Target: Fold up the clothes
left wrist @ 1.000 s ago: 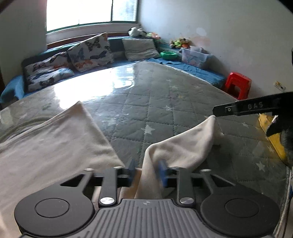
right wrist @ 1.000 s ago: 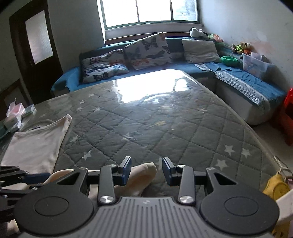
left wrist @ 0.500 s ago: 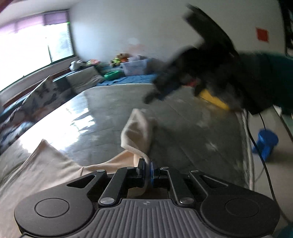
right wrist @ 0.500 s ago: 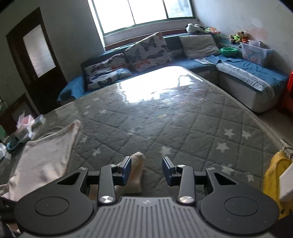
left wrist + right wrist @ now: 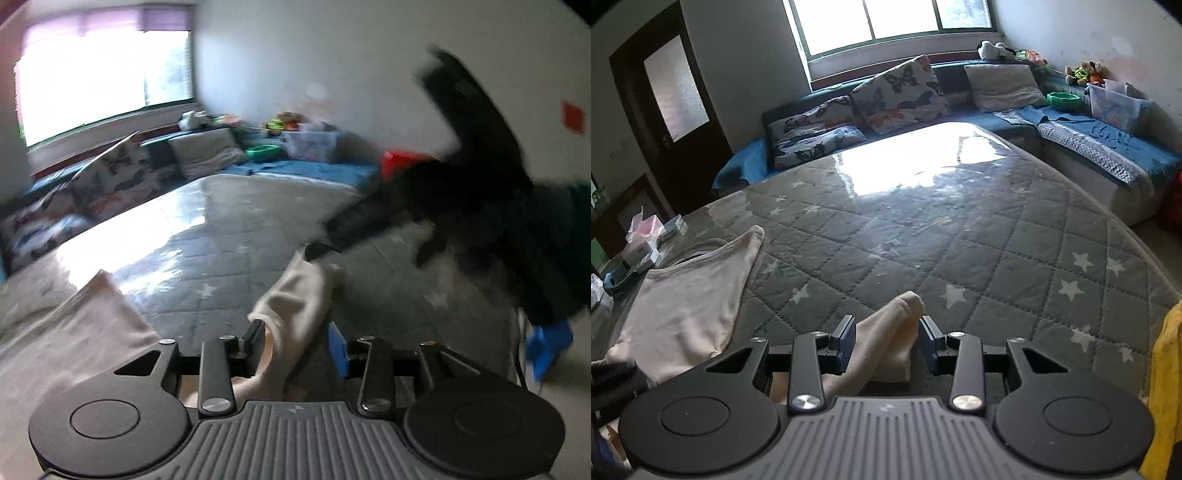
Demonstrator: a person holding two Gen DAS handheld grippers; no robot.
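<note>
A cream garment lies on the grey quilted mattress. Its body is spread flat at the left and one sleeve runs out towards me. My right gripper is open, with its fingers on either side of the sleeve's end. In the left wrist view, which is blurred, my left gripper is open and the sleeve hangs loose between its fingers. The right gripper shows there as a dark blur over the sleeve's far end.
A blue sofa with butterfly cushions runs along the far side and the right of the mattress. Small boxes and packets lie at the mattress's left edge. A yellow object is at the right. A red stool stands beyond the mattress.
My left gripper shut on the sleeve half a second ago and has now opened. My right gripper has moved forward so that the sleeve's end lies between its fingers.
</note>
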